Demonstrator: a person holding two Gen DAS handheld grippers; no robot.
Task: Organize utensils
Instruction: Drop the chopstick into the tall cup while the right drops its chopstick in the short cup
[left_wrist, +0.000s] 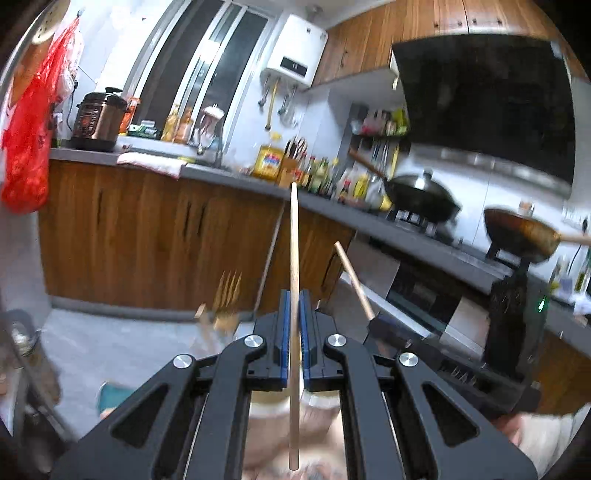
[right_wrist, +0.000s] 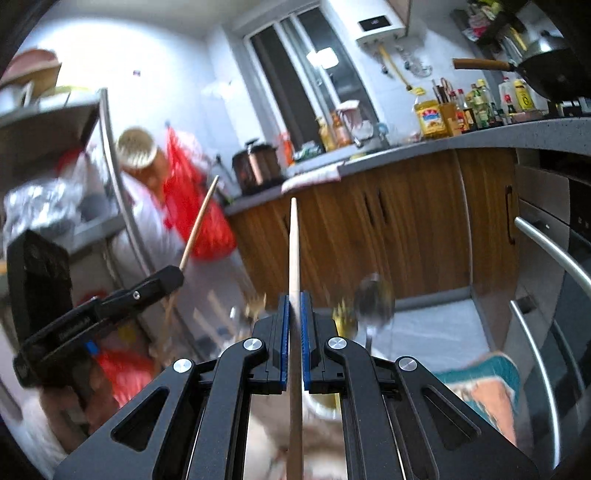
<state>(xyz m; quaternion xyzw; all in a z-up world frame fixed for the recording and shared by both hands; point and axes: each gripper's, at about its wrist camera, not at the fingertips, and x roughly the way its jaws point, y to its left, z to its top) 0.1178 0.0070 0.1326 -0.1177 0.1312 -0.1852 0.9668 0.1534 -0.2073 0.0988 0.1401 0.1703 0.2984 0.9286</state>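
Two grippers are each pinching one wooden chopstick. The left gripper (left_wrist: 294, 314) is clamping its chopstick (left_wrist: 294, 236) upright, while the right gripper (right_wrist: 294, 317) is squeezing the other chopstick (right_wrist: 293, 243) between blue pads (right_wrist: 283, 332).

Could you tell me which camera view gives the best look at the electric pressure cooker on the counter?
The left wrist view: the pressure cooker stands fairly sharp at the counter's far left end, control panel visible. The right wrist view shows it smaller and motion-blurred, behind the chopstick held in the left gripper.
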